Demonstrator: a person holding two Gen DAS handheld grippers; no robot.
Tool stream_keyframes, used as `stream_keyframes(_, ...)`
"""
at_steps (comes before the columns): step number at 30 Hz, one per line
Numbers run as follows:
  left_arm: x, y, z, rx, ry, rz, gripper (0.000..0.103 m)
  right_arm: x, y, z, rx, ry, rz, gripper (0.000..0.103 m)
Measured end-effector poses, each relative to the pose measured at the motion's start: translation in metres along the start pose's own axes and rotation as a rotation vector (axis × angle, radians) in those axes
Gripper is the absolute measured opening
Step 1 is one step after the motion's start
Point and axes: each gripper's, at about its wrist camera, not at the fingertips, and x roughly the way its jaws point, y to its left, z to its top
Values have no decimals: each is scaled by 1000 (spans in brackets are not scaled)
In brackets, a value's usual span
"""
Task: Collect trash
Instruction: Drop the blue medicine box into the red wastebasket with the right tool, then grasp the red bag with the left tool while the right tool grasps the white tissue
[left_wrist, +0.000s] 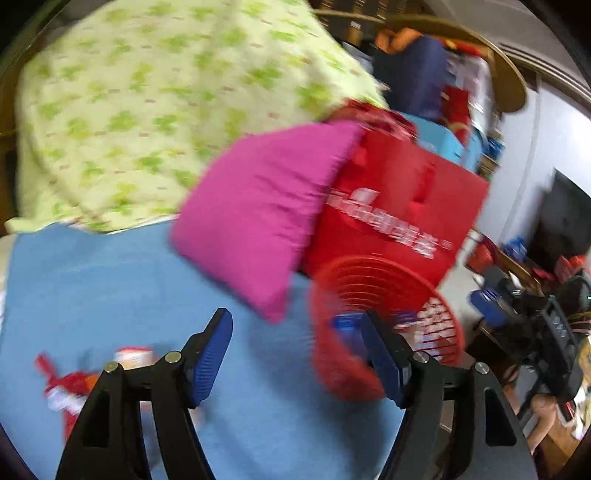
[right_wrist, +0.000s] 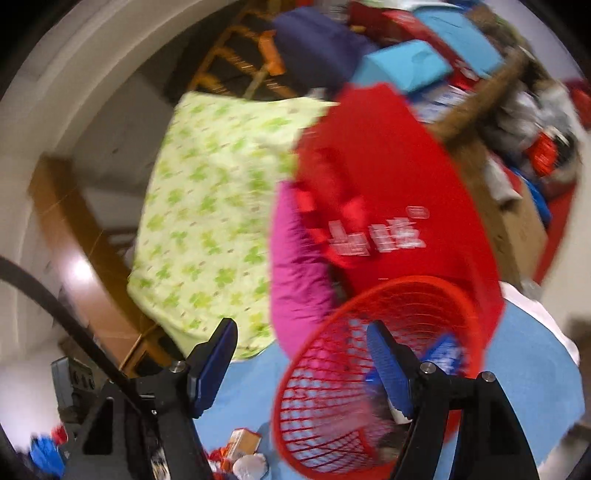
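A red mesh basket (left_wrist: 384, 325) sits on a blue bed sheet (left_wrist: 129, 288) beside a pink pillow (left_wrist: 258, 218). Both the left tool (left_wrist: 295, 362) and right tool (right_wrist: 303, 369) gape wide, empty. Only the left view shows red wrappers (left_wrist: 66, 391) lying near the sheet's edge; the right view shows a small carton (right_wrist: 242, 443). White writing on the red bag (left_wrist: 399, 206) is blurred.

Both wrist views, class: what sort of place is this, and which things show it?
Probably a cluttered bedroom: a clover-print quilt and pink pillow lie on a blue sheet, beside a red mesh wastebasket.
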Motion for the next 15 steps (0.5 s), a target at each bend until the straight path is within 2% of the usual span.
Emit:
stream_keyframes(5,-62,89,-31,-121,-54,202,77,15,62,-30,-154,56,130,76)
stream_keyframes(6,-75,111,-42,-155,-58,263,78,20,73,-37,-177,74,141,76)
stream_keyframes(8,-89,141,-62,-204,-52,350,78,35,95,-58,-219,141,172,76)
stream_keyframes(10,-96,162,-82,-238,-27,406,78,50,109,-77,-237,213,189,76)
stream_keyframes(12,-98,178,-102,-273,-4,428,78,69,122,-99,-255,302,194,75)
stream_keyframes(15,-93,198,-131,-344,38,411,78,99,135,-135,-280,437,169,75)
